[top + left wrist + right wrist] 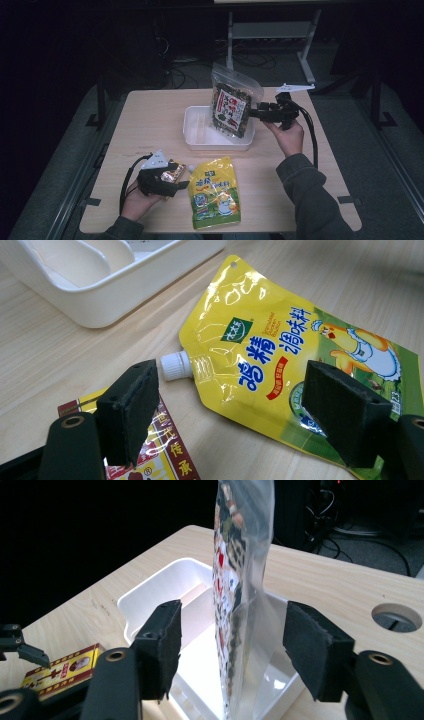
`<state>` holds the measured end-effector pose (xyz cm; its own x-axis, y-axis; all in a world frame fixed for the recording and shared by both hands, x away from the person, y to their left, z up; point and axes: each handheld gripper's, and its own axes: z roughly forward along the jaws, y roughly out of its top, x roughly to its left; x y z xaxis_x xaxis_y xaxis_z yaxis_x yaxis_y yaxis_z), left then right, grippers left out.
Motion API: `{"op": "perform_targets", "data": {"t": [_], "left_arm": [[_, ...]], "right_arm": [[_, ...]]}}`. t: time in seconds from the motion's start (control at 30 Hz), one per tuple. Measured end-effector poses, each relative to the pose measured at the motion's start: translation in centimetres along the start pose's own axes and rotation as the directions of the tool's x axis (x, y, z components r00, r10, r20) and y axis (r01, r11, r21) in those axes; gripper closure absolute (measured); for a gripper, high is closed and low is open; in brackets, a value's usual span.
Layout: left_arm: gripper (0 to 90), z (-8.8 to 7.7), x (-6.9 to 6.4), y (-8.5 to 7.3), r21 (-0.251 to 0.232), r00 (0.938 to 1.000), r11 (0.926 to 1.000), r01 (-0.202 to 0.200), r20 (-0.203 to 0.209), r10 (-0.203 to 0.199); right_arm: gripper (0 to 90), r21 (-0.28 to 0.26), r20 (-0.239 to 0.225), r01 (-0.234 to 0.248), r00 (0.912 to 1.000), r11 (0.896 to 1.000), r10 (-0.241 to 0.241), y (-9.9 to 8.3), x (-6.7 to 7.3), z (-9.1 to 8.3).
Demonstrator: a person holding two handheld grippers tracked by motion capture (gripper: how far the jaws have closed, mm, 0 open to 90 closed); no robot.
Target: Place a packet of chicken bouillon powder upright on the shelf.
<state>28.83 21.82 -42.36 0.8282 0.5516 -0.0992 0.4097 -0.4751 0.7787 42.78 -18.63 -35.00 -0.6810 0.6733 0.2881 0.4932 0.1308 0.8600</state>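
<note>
A clear snack bag [231, 103] with dark contents and a red label stands upright in a white tray [196, 135] at the table's middle. My right gripper [256, 113] sits at the bag's right edge. In the right gripper view the bag [241, 580] shows edge-on between the open jaws of my right gripper [232, 630], apart from both pads. My left gripper [176, 183] rests near the front left, open. Its jaws [230, 390] straddle the corner of a yellow spouted pouch [280, 350] with a white cap [175, 365]. A red and gold packet [152, 460] lies under its left jaw.
The yellow pouch [215, 192] lies flat at the table's front middle, the red and gold packet [173, 172] just left of it. The tray [160, 587] has a divided inside. A round cable hole [396, 616] pierces the wooden table [145, 117]. Dark floor and cables surround it.
</note>
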Motion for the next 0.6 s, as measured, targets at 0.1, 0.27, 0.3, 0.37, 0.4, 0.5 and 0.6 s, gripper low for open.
{"op": "perform_targets", "data": {"t": [0.1, 0.27, 0.3, 0.37, 0.4, 0.5, 0.6], "left_arm": [[22.5, 0.1, -0.1, 0.0, -0.001, 1.0, 1.0, 0.0, 0.002, 0.0], [22.5, 0.2, -0.2, 0.0, 0.006, 1.0, 1.0, -0.003, 0.003, 0.003], [22.5, 0.2, -0.2, 0.0, 0.006, 1.0, 1.0, -0.002, 0.004, 0.002], [22.5, 0.2, -0.2, 0.0, 0.007, 1.0, 1.0, -0.004, 0.002, 0.004], [22.5, 0.2, -0.2, 0.0, 0.006, 1.0, 1.0, -0.004, 0.002, 0.004], [22.5, 0.1, -0.1, 0.0, 0.004, 1.0, 1.0, -0.005, 0.0, 0.005], [22.5, 0.0, 0.0, -0.1, 0.003, 1.0, 1.0, -0.002, -0.002, 0.002]], "right_arm": [[38.4, 0.004, -0.005, -0.003, 1.0, 1.0, 0.003, -0.4, 0.2, -0.3], [37.1, 0.004, -0.018, -0.007, 0.9998, 1.0, 0.008, -0.7, 0.3, -0.8], [36.4, 0.007, -0.021, -0.008, 0.9998, 1.0, 0.008, -0.8, 0.4, -0.9], [36.0, 0.007, -0.024, -0.009, 0.9997, 1.0, 0.009, -1.0, 0.4, -1.1], [35.8, 0.006, -0.025, -0.01, 0.9996, 1.0, 0.011, -1.2, 0.5, -1.1], [35.3, 0.011, -0.03, -0.015, 0.9994, 1.0, 0.015, -1.6, 0.5, -1.3], [34.3, 0.021, -0.038, -0.018, 0.9991, 1.0, 0.019, -2.0, 0.6, -1.3]]}}
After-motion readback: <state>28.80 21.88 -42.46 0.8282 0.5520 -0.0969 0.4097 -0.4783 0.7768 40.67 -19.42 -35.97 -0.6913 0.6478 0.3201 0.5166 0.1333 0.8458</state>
